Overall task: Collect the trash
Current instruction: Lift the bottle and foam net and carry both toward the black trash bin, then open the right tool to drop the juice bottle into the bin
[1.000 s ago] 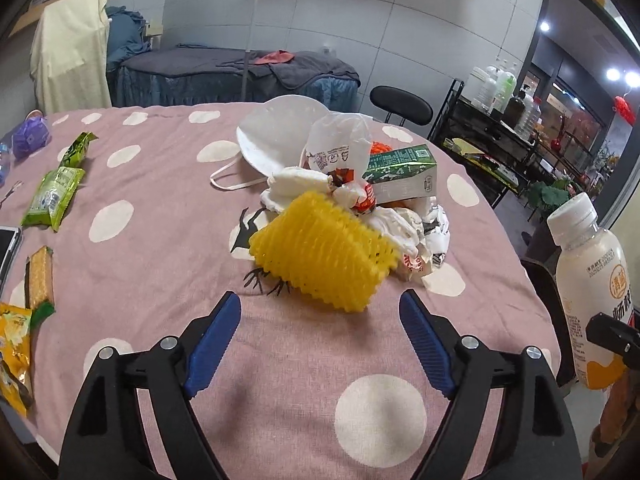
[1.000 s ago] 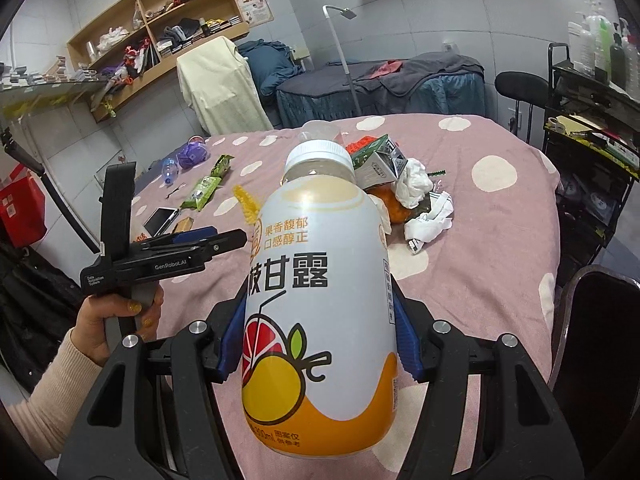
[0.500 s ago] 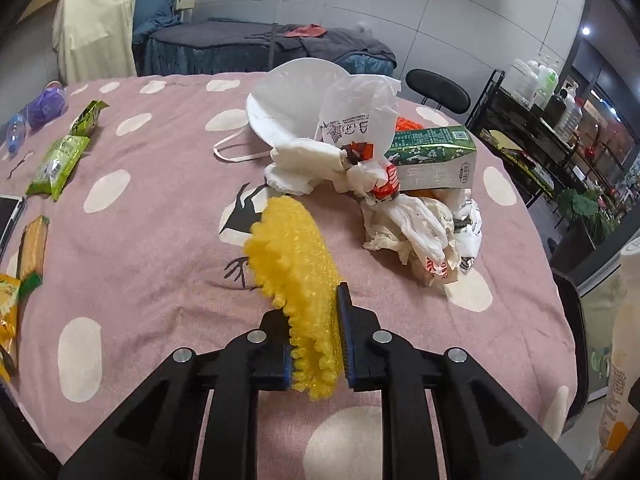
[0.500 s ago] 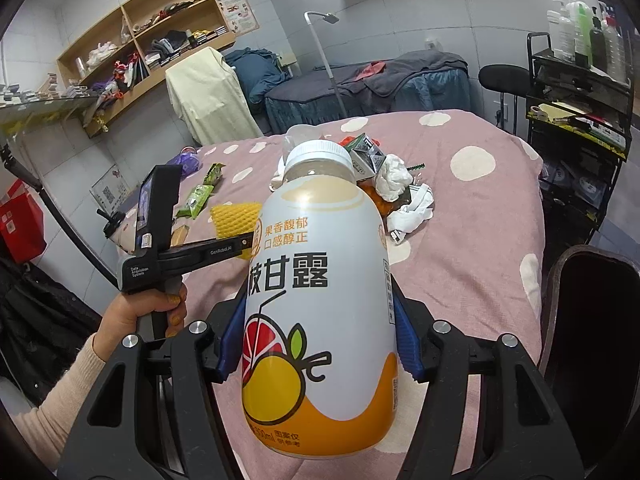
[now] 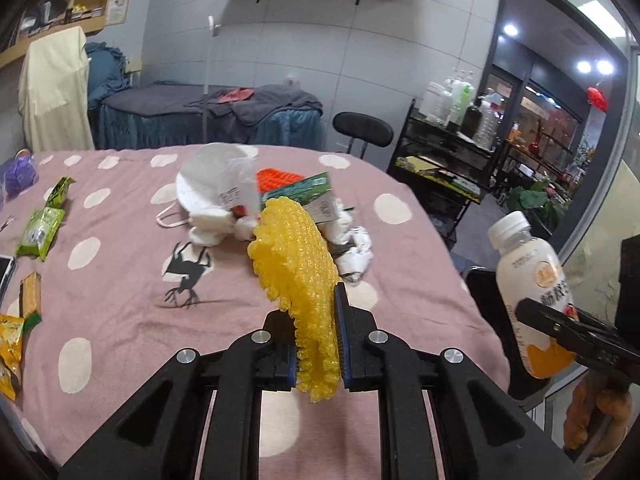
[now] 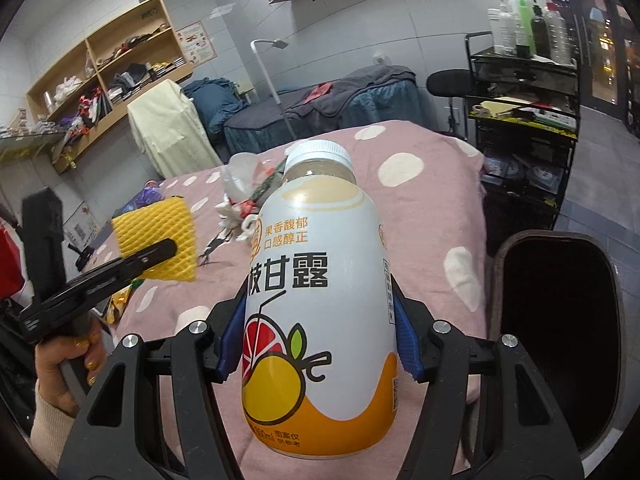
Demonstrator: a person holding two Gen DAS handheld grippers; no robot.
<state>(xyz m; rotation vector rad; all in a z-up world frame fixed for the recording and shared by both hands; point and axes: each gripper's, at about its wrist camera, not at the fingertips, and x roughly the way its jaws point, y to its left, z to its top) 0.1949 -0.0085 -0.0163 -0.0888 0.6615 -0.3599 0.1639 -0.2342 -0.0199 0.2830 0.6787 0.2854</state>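
1. The yellow foam net (image 5: 298, 264) is pinched flat between the fingers of the left gripper (image 5: 318, 354), which are nearly closed on its lower edge; it is held lifted clear of the surface (image 5: 120, 280), probably so that it can be carried off as trash.
2. The drink bottle (image 6: 320, 300) is clamped about its middle by the fingers of the right gripper (image 6: 316, 350), set wide to fit its girth; it is kept upright with the white cap on top, which would guard against any spill if liquid is left inside.
3. The bottle is held past the near edge of the surface, beside a dark open bin (image 6: 560, 320); this is judged to be where the trash is meant to go, though nothing is yet seen to be dropped.
4. The remaining trash is left gathered in one heap (image 5: 280, 204) near the middle of the surface, well apart from the snack packets (image 5: 40, 232) along its left side.
5. Counted: one foam net, one bottle, one white face mask (image 5: 200, 176), one green carton (image 5: 304, 190). The crumpled tissues cannot be counted exactly. About five snack packets and one phone (image 5: 6, 270) are seen.
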